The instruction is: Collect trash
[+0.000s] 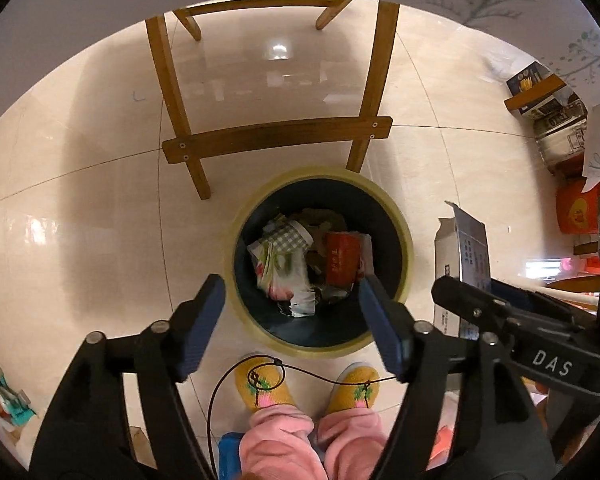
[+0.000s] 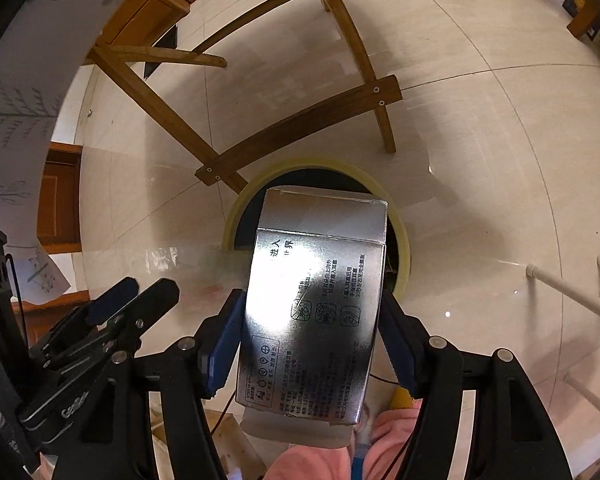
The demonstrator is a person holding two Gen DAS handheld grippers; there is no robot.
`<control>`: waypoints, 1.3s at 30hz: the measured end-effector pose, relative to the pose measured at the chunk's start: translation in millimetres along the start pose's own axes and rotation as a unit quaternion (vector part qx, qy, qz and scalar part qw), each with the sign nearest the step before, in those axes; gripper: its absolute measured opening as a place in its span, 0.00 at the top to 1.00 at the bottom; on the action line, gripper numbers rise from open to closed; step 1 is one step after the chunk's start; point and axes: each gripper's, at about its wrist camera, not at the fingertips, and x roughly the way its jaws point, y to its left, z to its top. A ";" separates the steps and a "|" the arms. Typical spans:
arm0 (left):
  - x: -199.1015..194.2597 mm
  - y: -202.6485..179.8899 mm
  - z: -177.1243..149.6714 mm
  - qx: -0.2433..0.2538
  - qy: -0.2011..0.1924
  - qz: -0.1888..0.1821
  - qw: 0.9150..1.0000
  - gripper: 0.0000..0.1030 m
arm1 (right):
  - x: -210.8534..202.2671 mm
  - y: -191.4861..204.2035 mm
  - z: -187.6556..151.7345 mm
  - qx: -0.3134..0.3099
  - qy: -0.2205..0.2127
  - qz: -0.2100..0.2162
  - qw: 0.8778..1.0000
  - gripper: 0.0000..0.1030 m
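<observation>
A round trash bin (image 1: pixel 404 232) with a pale yellow rim stands on the tiled floor. It holds crumpled wrappers (image 1: pixel 284 264) and a red box (image 1: pixel 342 260). My left gripper (image 1: pixel 292 320) is open and empty, hovering above the bin's near rim. My right gripper (image 2: pixel 312 340) is shut on a shiny silver box (image 2: pixel 316 312) with printed text. It holds the box above the bin (image 2: pixel 236 216). The same box (image 1: pixel 464 248) and the right gripper show at the right of the left wrist view. The left gripper (image 2: pixel 132 300) shows at the left of the right wrist view.
A wooden chair (image 1: pixel 276 136) stands just behind the bin. Boxes and packages (image 1: pixel 556 120) pile up at the far right, with an orange box (image 1: pixel 578 212) below them. The person's yellow slippers (image 1: pixel 264 384) stand close to the bin. White tubing (image 2: pixel 572 300) lies to the right.
</observation>
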 end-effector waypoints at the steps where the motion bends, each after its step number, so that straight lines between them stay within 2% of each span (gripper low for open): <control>1: 3.2 2.1 0.6 0.001 0.001 0.002 1.000 0.32 | 5.8 1.0 2.5 0.000 0.000 0.000 1.000 0.35; 9: 2.1 24.5 -4.5 -0.020 0.007 0.016 1.000 0.32 | 26.3 16.1 15.2 -0.004 0.002 -0.005 1.000 0.29; 15: -13.2 37.6 -8.1 -0.036 0.002 0.022 0.999 0.32 | 31.7 29.5 19.9 -0.011 -0.003 0.001 1.000 0.29; 22: -36.3 41.3 -9.2 -0.046 -0.007 0.024 0.999 0.32 | 7.1 44.3 15.8 -0.035 -0.027 -0.003 0.999 0.29; 28: -74.2 30.4 -8.2 -0.046 -0.016 0.019 0.999 0.32 | -40.3 67.3 5.2 -0.084 -0.071 -0.029 0.993 0.29; 35: -167.2 18.6 -7.4 -0.051 -0.048 0.033 0.997 0.32 | -127.0 98.7 -14.0 -0.109 -0.117 -0.034 0.987 0.29; 39: -245.0 12.6 -7.2 -0.056 -0.077 0.035 0.995 0.32 | -192.1 120.3 -28.3 -0.114 -0.141 -0.024 0.983 0.29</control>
